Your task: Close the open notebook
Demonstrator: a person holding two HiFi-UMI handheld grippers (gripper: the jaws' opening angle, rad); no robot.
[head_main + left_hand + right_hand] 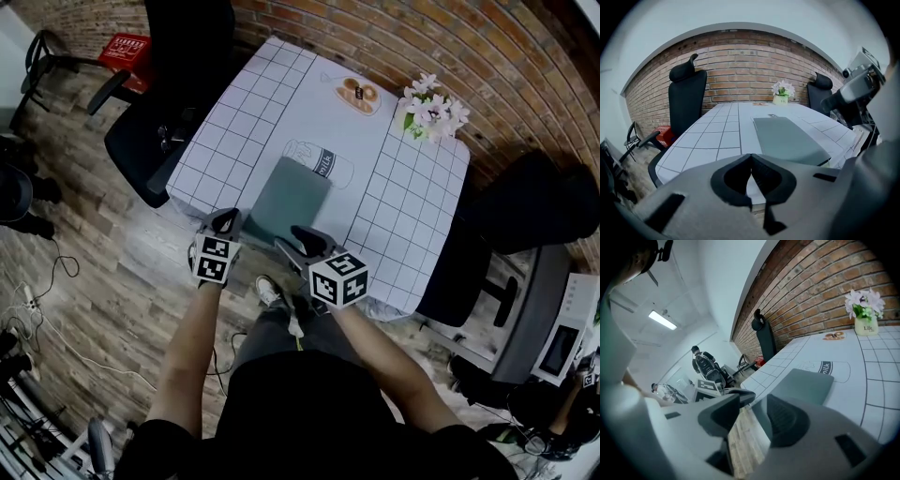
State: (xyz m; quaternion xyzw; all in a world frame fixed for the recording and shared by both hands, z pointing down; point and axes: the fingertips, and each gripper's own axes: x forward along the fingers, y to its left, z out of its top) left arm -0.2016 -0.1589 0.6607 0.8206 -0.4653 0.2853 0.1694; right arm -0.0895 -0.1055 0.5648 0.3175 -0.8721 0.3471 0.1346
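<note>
The notebook [289, 202] lies closed and flat on the checked tablecloth near the table's front edge, its grey-green cover up; it also shows in the left gripper view [787, 138] and the right gripper view [804, 385]. My left gripper [225, 221] hovers at the table's front edge just left of the notebook's near corner, its tips [751, 159] meeting with nothing between them. My right gripper [302, 236] sits at the notebook's near right corner, off the table edge. Its jaws [752, 401] stand wide apart and empty, with only floor visible between them.
On the white table [412, 187] stand a vase of flowers [431, 111] and a plate of doughnuts [358, 94] at the far side. A milk-carton print [323, 161] lies beyond the notebook. Black office chairs [178, 84] [534, 206] flank the table. A red crate [127, 49] sits far left.
</note>
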